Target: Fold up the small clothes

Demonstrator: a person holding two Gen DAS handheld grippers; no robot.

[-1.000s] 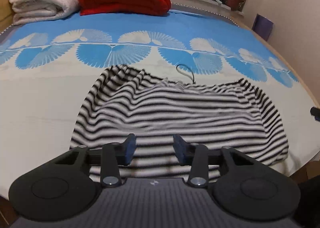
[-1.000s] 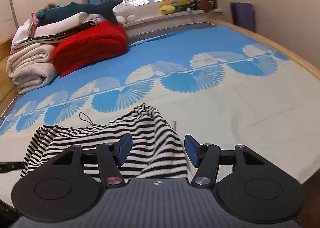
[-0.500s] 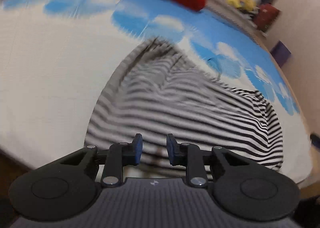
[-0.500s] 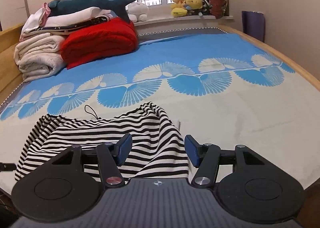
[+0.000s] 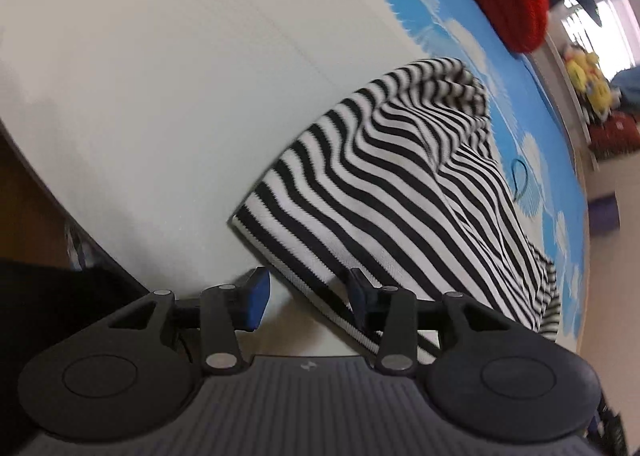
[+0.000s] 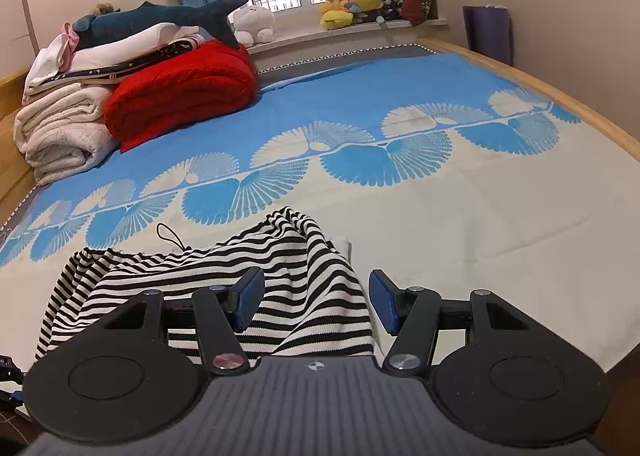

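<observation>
Now you are lining up both corner grasps: the left hand-held gripper (image 5: 306,296) is spread around the striped top's (image 5: 404,192) hem at 6 o'clock, the right hand-held gripper (image 6: 316,302) spread over its other corner on the bed (image 6: 480,208). Next, pinch both. No writing is legible.

no readable text, labels or numbers in either view, just a small logo mark on each gripper body

A red blanket (image 6: 180,92) sits at the upper left, with a toy shark (image 6: 160,18) above it and yellow toys (image 6: 348,4) by the window.
</observation>
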